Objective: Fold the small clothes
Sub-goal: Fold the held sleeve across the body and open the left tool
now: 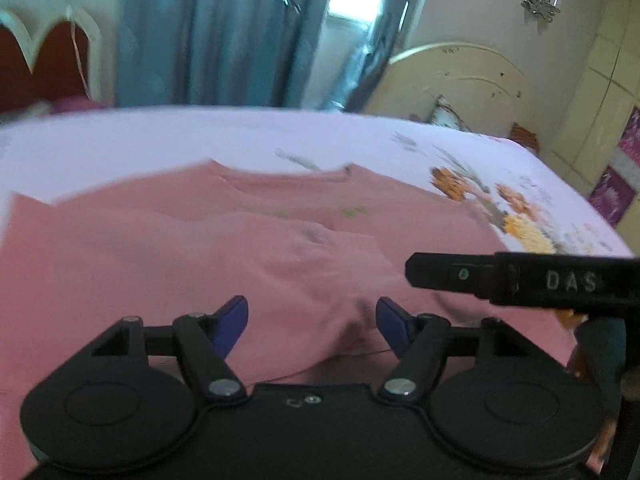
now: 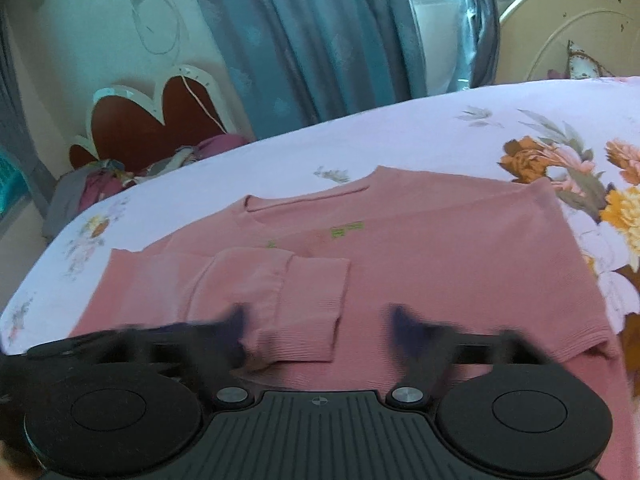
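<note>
While pink sweater (image 2: 420,248) lies flat on bed (image 2: 360,144), sleeve folded across, L gripper (image 1: 312,316) gapes wide. R gripper (image 2: 316,328) wide too, nothing held.

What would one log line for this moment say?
garment: pink sweater flat on floral bedsheet | sleeve folded across body | left gripper open, empty | right gripper open, empty

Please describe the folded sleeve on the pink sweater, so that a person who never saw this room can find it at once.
Find the bed with the white floral sheet; a pink sweater lies flat on it. Across the sweater's front, below the small green print, lies the folded sleeve. It alone ends in a ribbed cuff.
</note>
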`<state>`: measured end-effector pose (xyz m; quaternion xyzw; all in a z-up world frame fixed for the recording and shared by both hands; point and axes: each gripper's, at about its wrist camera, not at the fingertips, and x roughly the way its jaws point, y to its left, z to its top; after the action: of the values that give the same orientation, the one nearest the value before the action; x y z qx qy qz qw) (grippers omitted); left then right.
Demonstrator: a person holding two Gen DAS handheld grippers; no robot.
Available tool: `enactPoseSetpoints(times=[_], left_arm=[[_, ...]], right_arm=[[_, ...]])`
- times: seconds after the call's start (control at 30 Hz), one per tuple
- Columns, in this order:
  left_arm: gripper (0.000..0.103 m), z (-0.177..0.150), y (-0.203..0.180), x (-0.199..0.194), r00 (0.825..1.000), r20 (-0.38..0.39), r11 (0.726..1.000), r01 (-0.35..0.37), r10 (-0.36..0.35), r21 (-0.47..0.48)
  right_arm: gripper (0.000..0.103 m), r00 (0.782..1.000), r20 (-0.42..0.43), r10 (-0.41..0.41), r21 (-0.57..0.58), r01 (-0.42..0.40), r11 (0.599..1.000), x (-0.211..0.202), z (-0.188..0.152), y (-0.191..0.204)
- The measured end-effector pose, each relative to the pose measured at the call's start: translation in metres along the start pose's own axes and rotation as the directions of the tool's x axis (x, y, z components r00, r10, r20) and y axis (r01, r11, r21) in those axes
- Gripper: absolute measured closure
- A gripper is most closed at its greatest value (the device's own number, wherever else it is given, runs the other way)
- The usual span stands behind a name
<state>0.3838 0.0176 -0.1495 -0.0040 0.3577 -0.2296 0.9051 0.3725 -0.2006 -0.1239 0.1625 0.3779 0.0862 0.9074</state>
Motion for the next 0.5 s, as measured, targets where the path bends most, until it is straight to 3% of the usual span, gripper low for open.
enactPoseSetpoints(times=[0.1, 0.13, 0.17, 0.23, 0.3, 0.37, 0.5], left_arm=[[0.033, -0.002, 0.019, -0.023, 0.994, 0.023, 0.994, -0.106, 0.106, 0.014], [0.033, -0.005, 0.027, -0.028, 0.989, 0.024, 0.989, -0.144, 0.144, 0.009], [0.033, -0.009, 0.039, -0.034, 0.981, 0.023, 0.982, -0.191, 0.191, -0.002], [0.033, -0.017, 0.059, -0.044, 0.965, 0.012, 0.965, -0.26, 0.26, -0.023], [0.033, -0.028, 0.076, -0.053, 0.943, -0.005, 0.942, -0.332, 0.332, -0.035], [0.034, -0.04, 0.091, -0.059, 0.924, -0.032, 0.923, -0.381, 0.38, -0.056], [0.034, -0.057, 0.111, -0.065, 0.901, -0.075, 0.895, -0.433, 0.427, -0.109]], right_arm=[[0.018, 0.998, -0.052, -0.02, -0.005, 0.019, 1.0, 0.02, -0.001, 0.004], [0.024, 0.997, -0.076, -0.023, 0.001, 0.023, 1.0, 0.027, -0.001, 0.004], [0.045, 0.995, -0.097, -0.021, 0.004, 0.021, 1.0, 0.033, -0.002, 0.005], [0.065, 0.992, -0.124, -0.012, 0.007, 0.013, 1.0, 0.042, -0.006, 0.007], [0.065, 0.992, -0.126, -0.013, -0.008, 0.012, 1.0, 0.046, -0.009, 0.013], [0.09, 0.991, -0.134, 0.024, -0.013, -0.026, 1.0, 0.047, -0.008, 0.018], [0.09, 0.997, -0.071, 0.02, -0.09, -0.027, 0.996, 0.035, 0.001, 0.034]])
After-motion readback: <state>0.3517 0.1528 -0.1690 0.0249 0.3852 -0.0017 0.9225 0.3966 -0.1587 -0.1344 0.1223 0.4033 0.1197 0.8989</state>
